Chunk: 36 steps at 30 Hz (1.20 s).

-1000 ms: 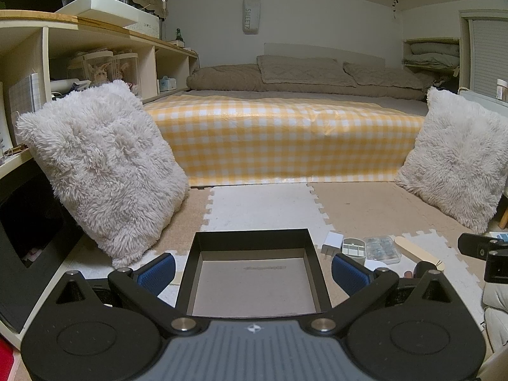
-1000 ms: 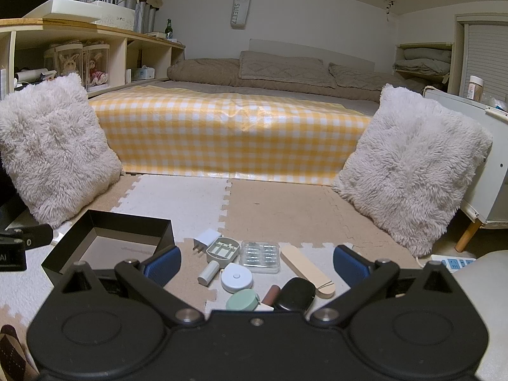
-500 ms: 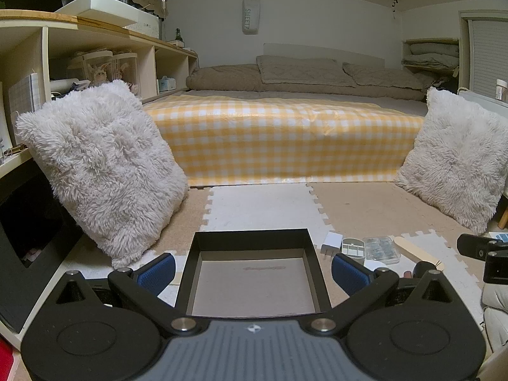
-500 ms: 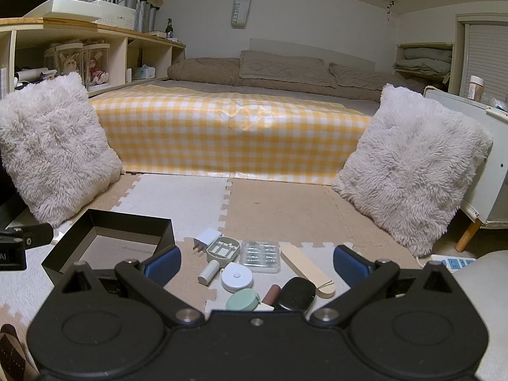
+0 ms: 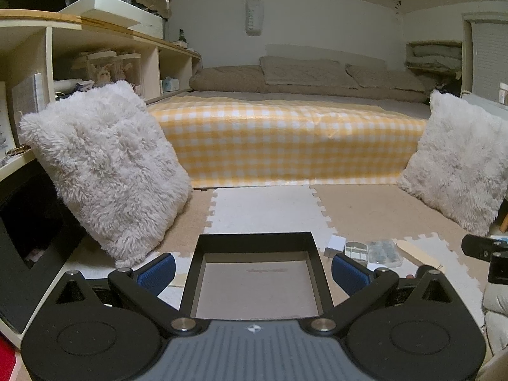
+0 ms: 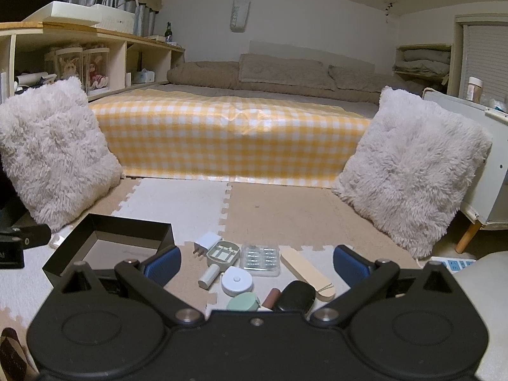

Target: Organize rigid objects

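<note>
An empty black box [image 5: 257,277] sits on the foam floor mat, between the fingers of my open left gripper [image 5: 254,271]; it also shows in the right wrist view [image 6: 111,246] at the left. My right gripper [image 6: 257,268] is open and empty above a cluster of small objects: a white plug [image 6: 208,241], a green-grey compartment case [image 6: 223,252], a clear pill box [image 6: 260,258], a wooden stick [image 6: 308,273], a white round tape [image 6: 236,282], a white tube [image 6: 209,276], a green round lid [image 6: 243,302], a brown tube [image 6: 273,297] and a black case [image 6: 295,295].
A yellow checked bed [image 6: 228,139] lies ahead. Fluffy white cushions lean at the left [image 5: 104,171] and the right [image 6: 409,171]. A wooden shelf unit [image 5: 63,63] stands at the left, a white cabinet [image 6: 485,165] at the right.
</note>
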Each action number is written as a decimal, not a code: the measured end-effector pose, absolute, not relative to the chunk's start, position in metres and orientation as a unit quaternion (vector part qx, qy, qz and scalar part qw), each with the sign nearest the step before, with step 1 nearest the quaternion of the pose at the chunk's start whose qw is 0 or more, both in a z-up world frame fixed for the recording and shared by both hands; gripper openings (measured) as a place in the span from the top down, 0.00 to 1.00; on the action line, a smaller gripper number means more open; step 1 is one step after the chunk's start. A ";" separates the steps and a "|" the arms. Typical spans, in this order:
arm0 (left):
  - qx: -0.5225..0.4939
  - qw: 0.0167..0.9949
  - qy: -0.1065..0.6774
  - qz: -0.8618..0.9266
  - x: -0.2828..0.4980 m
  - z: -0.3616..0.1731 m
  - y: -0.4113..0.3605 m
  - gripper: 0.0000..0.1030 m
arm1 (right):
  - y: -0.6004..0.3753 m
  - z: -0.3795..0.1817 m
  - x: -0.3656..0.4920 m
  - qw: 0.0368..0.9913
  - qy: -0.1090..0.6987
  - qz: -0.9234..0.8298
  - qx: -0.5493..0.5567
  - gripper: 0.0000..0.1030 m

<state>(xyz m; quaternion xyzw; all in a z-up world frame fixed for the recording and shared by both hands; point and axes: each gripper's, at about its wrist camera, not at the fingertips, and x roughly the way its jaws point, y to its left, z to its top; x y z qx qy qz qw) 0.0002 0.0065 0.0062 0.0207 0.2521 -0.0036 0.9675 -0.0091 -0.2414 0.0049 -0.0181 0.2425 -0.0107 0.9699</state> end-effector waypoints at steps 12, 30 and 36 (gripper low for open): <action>-0.014 0.968 0.251 0.008 0.020 0.025 0.028 0.00 | -0.256 0.019 0.004 0.975 0.221 -0.020 0.006 0.00; 0.009 0.956 0.293 0.027 0.109 0.018 0.086 0.00 | -0.342 -0.005 0.115 0.969 0.237 -0.070 0.030 0.00; 0.002 0.931 0.365 0.028 0.134 -0.010 0.099 0.00 | -0.362 -0.042 0.152 0.954 0.295 -0.049 0.008 0.00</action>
